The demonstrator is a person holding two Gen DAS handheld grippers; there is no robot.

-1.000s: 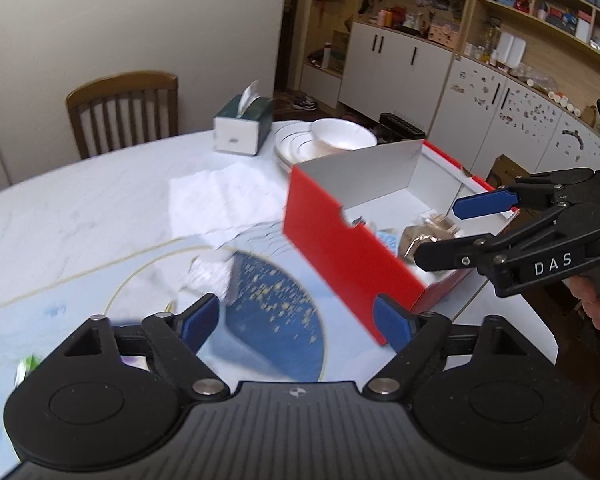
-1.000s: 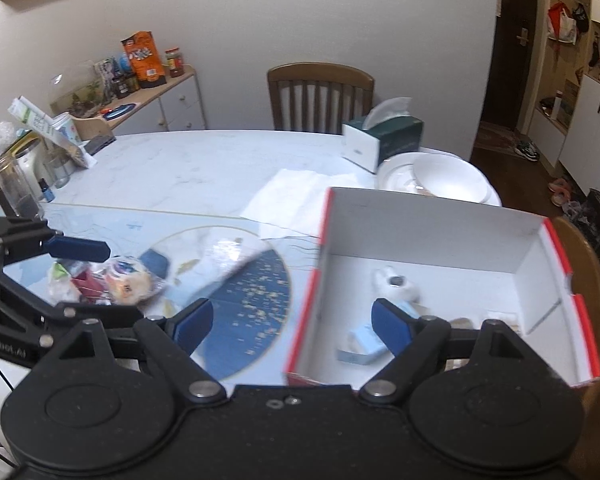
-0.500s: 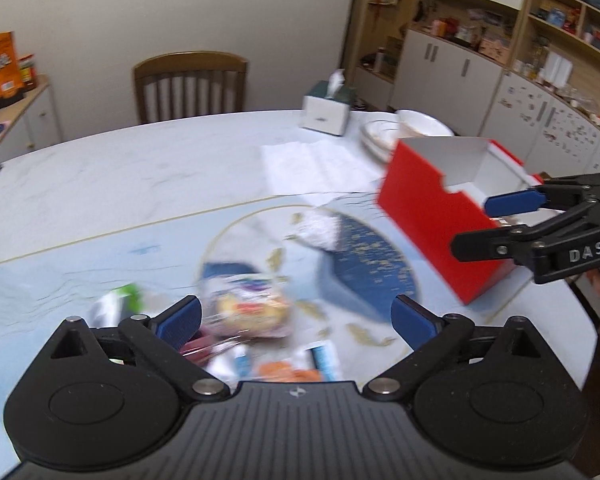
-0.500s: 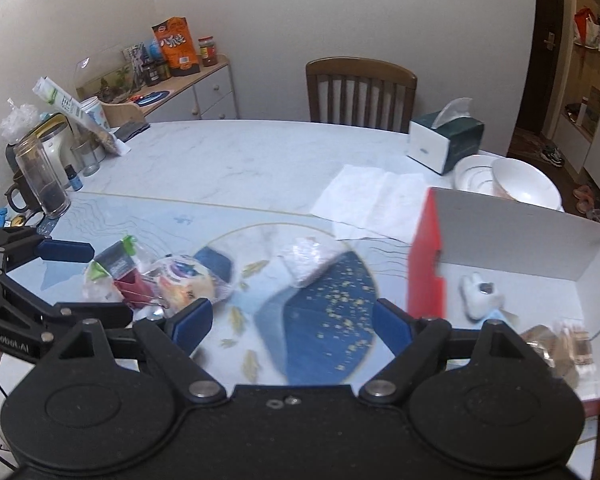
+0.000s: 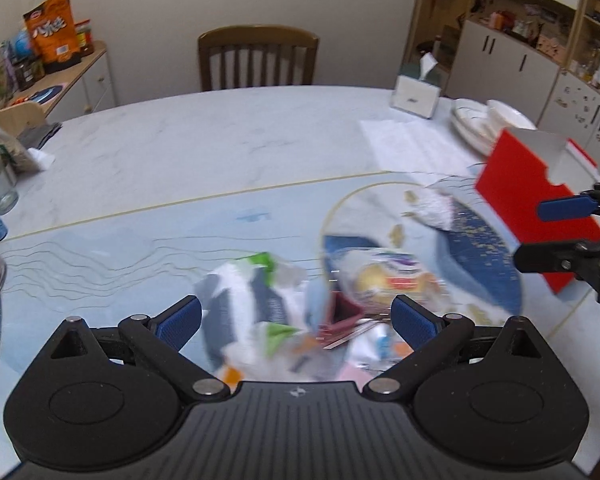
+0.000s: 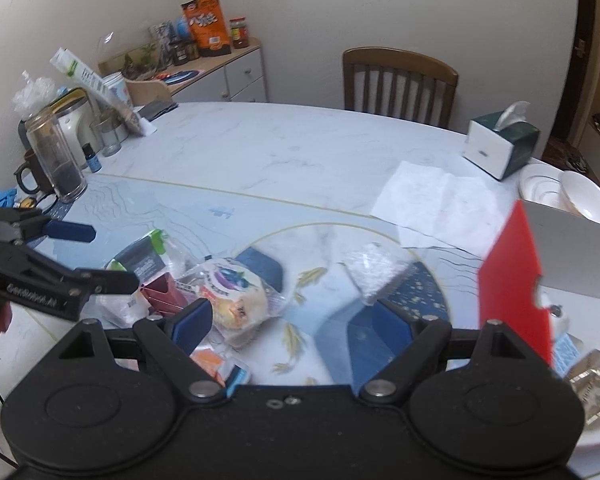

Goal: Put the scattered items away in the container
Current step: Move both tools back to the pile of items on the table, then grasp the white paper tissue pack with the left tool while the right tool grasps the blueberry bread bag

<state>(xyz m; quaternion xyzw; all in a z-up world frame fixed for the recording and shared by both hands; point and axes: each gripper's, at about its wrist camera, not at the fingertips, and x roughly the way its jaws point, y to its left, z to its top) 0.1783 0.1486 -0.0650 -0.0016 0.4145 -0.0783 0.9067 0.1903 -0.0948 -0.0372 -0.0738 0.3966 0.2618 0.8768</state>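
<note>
A red and white cardboard box (image 5: 528, 184) stands at the table's right edge; in the right wrist view (image 6: 512, 280) it holds several small items. A pile of snack packets (image 5: 284, 300) lies on the blue mat, with a wrapped bun (image 6: 232, 300) and a dark packet (image 6: 140, 260). A clear crumpled wrapper (image 6: 376, 272) lies apart, nearer the box. My left gripper (image 5: 296, 316) is open and empty, just above the pile. My right gripper (image 6: 300, 320) is open and empty, between the bun and the box.
A tissue box (image 6: 500, 144), white napkin (image 6: 436, 200) and stacked bowls (image 6: 572, 200) sit behind the box. Jars, a kettle and a small bottle (image 6: 92, 156) crowd the table's left edge. A wooden chair (image 5: 256, 60) stands at the far side.
Both grippers have swung left, away from the box and towards the pile of packets. The left gripper now hangs over the pile. Both stay open.
</note>
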